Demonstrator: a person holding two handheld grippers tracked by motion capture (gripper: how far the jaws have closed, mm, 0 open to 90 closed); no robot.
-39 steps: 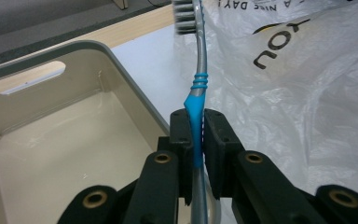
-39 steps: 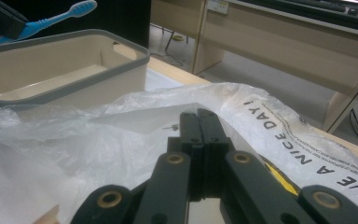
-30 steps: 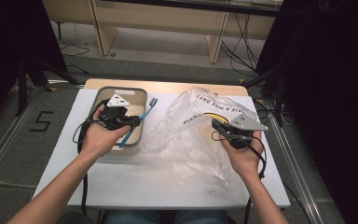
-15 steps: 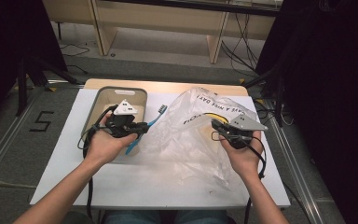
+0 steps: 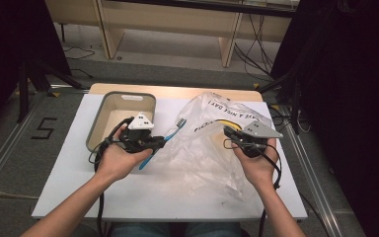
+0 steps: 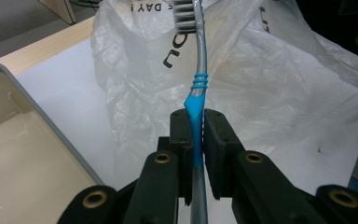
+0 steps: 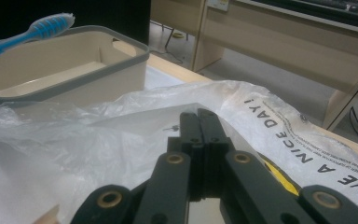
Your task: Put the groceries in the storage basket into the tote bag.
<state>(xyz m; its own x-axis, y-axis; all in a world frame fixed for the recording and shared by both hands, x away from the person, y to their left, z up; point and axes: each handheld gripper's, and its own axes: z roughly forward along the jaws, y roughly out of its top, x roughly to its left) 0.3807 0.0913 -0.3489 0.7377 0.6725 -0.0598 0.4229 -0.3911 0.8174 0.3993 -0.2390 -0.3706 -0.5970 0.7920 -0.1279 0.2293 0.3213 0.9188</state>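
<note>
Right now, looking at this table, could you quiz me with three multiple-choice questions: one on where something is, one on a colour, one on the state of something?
1. Where does the beige bin stand?
A. at the table's far left
B. at the table's near right
C. on the floor

2. What colour is the toothbrush handle where the left claw holds it?
A. red
B. blue
C. green

3. How is the right claw?
A. wide open
B. shut on the toothbrush
C. shut on the plastic bag

Answers:
1. A, since the high view shows it at the far left, beside the bag.
2. B, as the left gripper view shows a blue grip between the pads.
3. C, because its jaws meet, pinching the bag's thin film.
</note>
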